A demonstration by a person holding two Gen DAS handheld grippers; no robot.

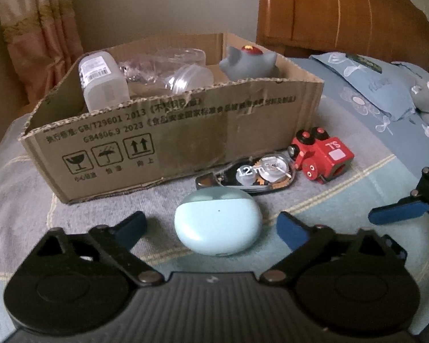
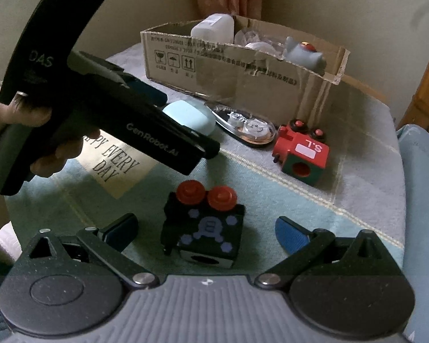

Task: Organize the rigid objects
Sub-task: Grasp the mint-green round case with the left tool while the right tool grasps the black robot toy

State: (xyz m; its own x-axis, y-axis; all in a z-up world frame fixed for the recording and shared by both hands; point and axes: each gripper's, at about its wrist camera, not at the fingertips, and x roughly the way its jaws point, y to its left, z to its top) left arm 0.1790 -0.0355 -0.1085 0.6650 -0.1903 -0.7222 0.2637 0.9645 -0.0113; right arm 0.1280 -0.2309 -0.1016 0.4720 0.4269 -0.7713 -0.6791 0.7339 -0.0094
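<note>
A pale blue earbud case (image 1: 217, 223) lies on the bed cover between the blue fingers (image 1: 131, 225) of my left gripper (image 1: 211, 227). The gripper is open, with a small gap on each side of the case. Behind the case are a clear correction-tape dispenser (image 1: 251, 174) and a red toy engine (image 1: 320, 151). In the right wrist view a black toy block with red knobs (image 2: 206, 228) sits between the wide-open fingers of my right gripper (image 2: 206, 231), untouched. The case (image 2: 191, 117), dispenser (image 2: 248, 127) and red engine (image 2: 300, 151) show there too.
A torn cardboard box (image 1: 171, 131) stands behind, holding a white bottle (image 1: 100, 80), clear plastic containers (image 1: 180, 71) and a grey toy (image 1: 248, 63). A hand (image 2: 14, 120) holds the left gripper's body (image 2: 123, 123). A blue pillow (image 1: 371, 85) and a wooden headboard (image 1: 343, 14) lie to the right.
</note>
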